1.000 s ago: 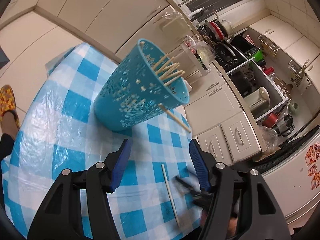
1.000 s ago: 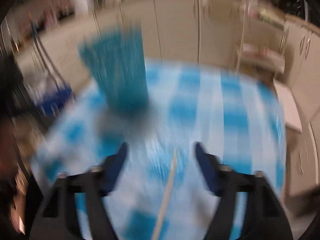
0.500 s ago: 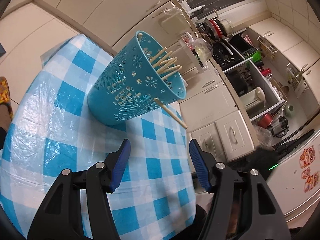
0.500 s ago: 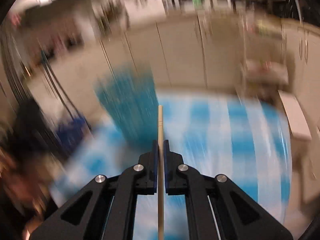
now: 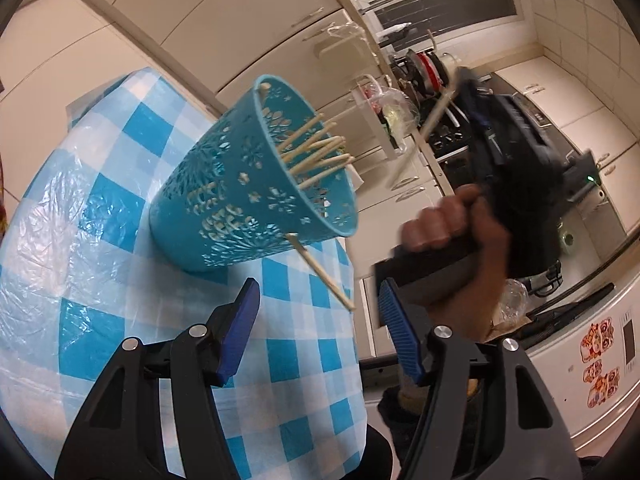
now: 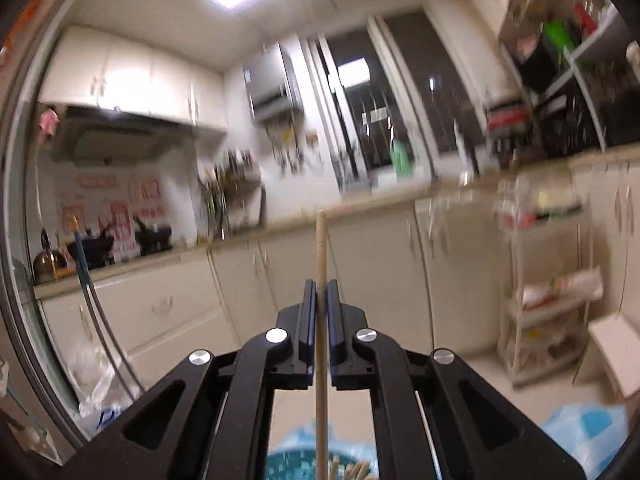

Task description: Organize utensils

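The right tongs (image 6: 319, 294) grip a chopstick (image 6: 321, 252) that juts toward twelve o'clock beyond them, while the open left tongs (image 5: 318, 322) face the teal holder (image 5: 240, 204) at eleven o'clock.

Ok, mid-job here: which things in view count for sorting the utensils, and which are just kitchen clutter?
Belongs to the job:
- blue holder with chopsticks inside
- chopstick clamped in the right gripper
- stray chopstick poking through the holder's side
- left gripper, jaws open

Just lying about:
- checked tablecloth
- kettle
- wire rack
- fridge stickers
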The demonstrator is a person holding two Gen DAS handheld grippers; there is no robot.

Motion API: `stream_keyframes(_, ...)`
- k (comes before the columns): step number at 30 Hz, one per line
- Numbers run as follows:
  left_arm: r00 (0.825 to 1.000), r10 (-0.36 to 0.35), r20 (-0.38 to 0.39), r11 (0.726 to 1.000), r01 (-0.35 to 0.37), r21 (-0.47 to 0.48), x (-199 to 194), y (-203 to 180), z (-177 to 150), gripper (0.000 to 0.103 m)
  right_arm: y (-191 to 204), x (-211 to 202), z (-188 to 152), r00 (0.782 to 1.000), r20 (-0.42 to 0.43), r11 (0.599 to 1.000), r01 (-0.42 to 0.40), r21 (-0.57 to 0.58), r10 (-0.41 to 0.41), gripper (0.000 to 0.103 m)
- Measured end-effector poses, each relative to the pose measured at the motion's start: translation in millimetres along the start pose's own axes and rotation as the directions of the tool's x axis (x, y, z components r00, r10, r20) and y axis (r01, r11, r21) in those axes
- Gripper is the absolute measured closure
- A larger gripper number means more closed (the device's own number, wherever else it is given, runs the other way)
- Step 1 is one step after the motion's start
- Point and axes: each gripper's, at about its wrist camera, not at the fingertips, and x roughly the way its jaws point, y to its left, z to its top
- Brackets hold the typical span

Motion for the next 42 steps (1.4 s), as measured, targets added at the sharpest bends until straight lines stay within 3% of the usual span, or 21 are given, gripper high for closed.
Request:
stream_keyframes(8, 0.999, -0.013, -0.029, 0.999, 0.012, -0.038, 16, 13, 3, 0.043, 0, 2, -52, 0.991, -0.13, 0.998, -0.048, -0.04, 0.042, 0.096)
stream_keyframes(9, 0.999, -0.016, -0.029, 0.999, 0.015, -0.043, 17, 13, 3, 0.043, 1, 0, -56, 0.988, -0.147, 0.997, -0.058, -0.044, 0.051, 0.094)
stream_keyframes(11, 0.999, -0.019, -0.031, 0.999, 0.018, -0.05, 21, 14, 4, 0.043, 1, -5, -64, 0.983, -0.173, 0.995, -0.077, -0.057, 0.067, 0.07)
stream_keyframes(16, 0.999, -0.006, -0.038, 0.997, 0.003, -0.075, 29, 18, 8, 0.044, -11, -26, -72, 0.978, -0.193, 0.996, -0.083, -0.025, 0.077, 0.064)
stream_keyframes(18, 0.999, -0.027, -0.043, 0.995, 0.022, -0.095, 31, 20, 8, 0.048, -13, -30, -77, 0.975, -0.208, 0.996, -0.081, -0.032, 0.072, 0.062)
stream_keyframes(23, 0.997, -0.069, -0.036, 0.995, 0.067, -0.07, 28, 6, 7, 0.085, -19, -28, -90, 0.971, -0.234, 0.998, -0.053, -0.026, 0.046, 0.056)
stream_keyframes(34, 0.995, -0.059, -0.08, 0.995, 0.052, -0.09, 13, 3, -5, 0.092, -32, -11, -108, 0.96, -0.281, 1.0, -0.011, 0.029, 0.018, 0.054)
stream_keyframes(42, 0.989, -0.064, -0.136, 0.996, 0.054, -0.073, -24, -13, -39, 0.093, -32, -2, -109, 0.955, -0.297, 0.999, 0.009, 0.038, 0.003, 0.052)
